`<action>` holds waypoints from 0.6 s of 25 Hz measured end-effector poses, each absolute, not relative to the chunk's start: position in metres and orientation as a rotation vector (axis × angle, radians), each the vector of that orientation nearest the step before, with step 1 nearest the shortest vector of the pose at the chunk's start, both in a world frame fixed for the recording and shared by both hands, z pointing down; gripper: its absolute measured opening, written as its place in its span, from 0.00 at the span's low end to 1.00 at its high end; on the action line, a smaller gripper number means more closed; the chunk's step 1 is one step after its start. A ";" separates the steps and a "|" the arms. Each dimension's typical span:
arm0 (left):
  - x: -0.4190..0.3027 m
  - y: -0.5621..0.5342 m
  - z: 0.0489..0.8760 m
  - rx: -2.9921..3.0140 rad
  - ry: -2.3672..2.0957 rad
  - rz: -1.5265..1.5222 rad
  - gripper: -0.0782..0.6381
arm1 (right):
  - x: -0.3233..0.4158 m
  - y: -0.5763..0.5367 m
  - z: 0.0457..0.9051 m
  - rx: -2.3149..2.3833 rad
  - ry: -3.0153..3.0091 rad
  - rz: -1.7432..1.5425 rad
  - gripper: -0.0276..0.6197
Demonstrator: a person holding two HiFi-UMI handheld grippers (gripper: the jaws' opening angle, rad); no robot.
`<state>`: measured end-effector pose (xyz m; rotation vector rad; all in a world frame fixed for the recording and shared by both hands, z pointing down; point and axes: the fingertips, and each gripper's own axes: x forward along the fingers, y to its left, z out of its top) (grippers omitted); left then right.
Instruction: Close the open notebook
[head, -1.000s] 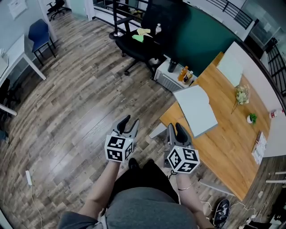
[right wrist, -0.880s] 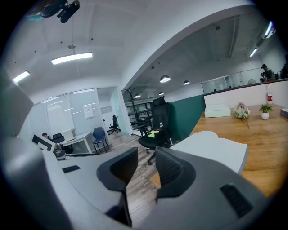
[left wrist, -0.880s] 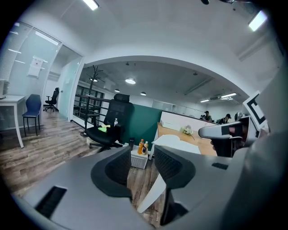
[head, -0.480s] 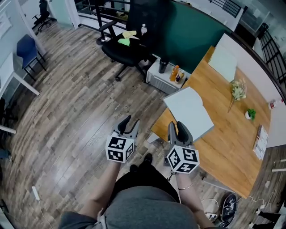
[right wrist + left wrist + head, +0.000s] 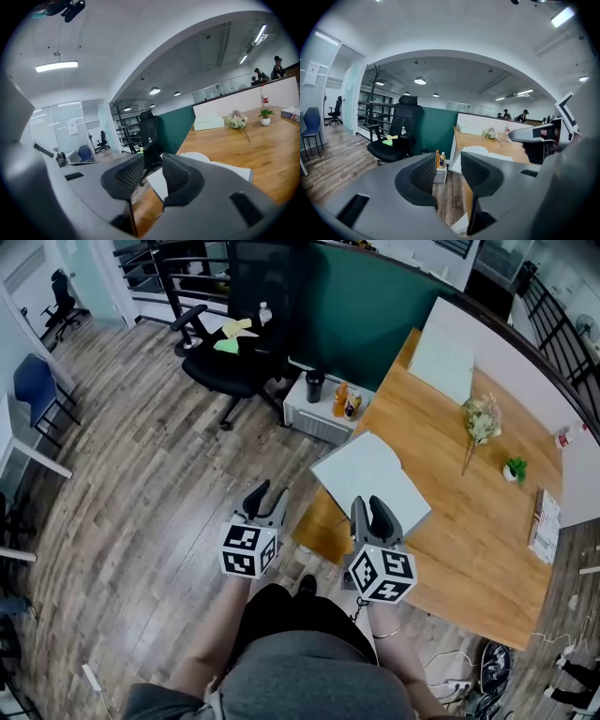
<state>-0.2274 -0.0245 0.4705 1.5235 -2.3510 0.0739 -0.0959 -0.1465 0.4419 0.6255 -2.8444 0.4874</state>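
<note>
Notebook (image 5: 370, 482): lying open, pale pages up, at the near corner of the tabletop (image 5: 469, 531), just ahead of the right jaws, ahead and to the right of the left jaws, untouched
Left gripper (image 5: 270, 495): jaws apart, nothing between them, wooden floor (image 5: 141, 484) beneath
Right gripper (image 5: 369, 507): jaws apart as well, empty, notebook's near edge showing just past them
Bottles (image 5: 347, 401): two on a low white cabinet (image 5: 314, 416) beyond the left jaws, black office chair (image 5: 230, 357) further off

Seemingly pale grey notebook (image 5: 370, 486), orange-brown desk (image 5: 469, 521)
</note>
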 end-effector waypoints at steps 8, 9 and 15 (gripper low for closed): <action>-0.242 -0.073 0.467 1.634 -2.271 0.120 0.33 | -0.088 -0.175 0.443 0.800 -2.830 0.555 0.21; -0.246 -0.079 0.468 1.645 -2.254 0.117 0.33 | -0.088 -0.178 0.444 0.827 -2.821 0.556 0.21; -0.268 -0.115 0.482 1.751 -2.117 0.130 0.33 | -0.091 -0.200 0.447 1.041 -2.756 0.570 0.21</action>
